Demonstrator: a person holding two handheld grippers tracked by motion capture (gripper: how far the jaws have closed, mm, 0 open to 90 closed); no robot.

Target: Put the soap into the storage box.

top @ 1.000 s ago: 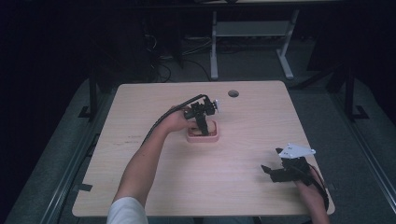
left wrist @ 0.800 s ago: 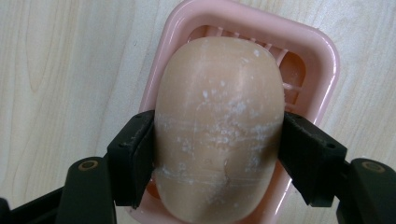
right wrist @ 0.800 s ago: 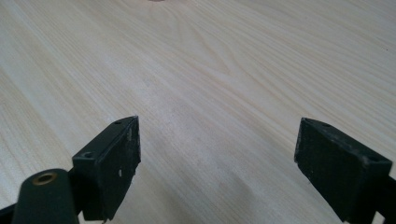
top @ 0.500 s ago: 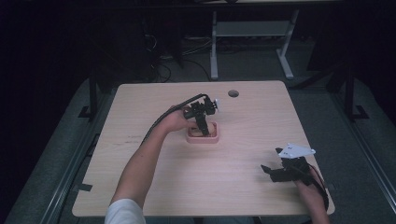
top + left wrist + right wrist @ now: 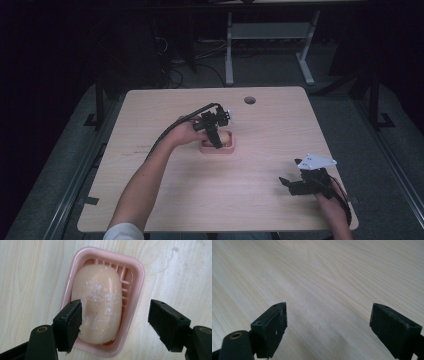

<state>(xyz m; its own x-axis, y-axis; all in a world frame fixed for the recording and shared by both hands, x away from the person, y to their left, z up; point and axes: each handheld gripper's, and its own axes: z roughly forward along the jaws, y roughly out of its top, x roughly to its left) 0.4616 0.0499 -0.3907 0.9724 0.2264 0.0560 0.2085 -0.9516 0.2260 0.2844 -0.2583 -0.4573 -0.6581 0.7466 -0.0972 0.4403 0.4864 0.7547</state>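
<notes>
Pale wooden bench [image 5: 165, 200], rounded corners, round cable hole [image 5: 249, 100] near the far edge. Right hand-held gripper [image 5: 328, 327] — jaws spread wide, nothing between them, low over bare wood at the near right corner. Left hand-held gripper [image 5: 115, 322] — poised above the middle of the bench, jaws spread, straddling dish and soap without visible contact. Pink soap dish [image 5: 136, 272], slatted floor, resting on the bench. Peach soap bar [image 5: 98, 302], oval, flecked with white residue, lying inside the dish.
</notes>
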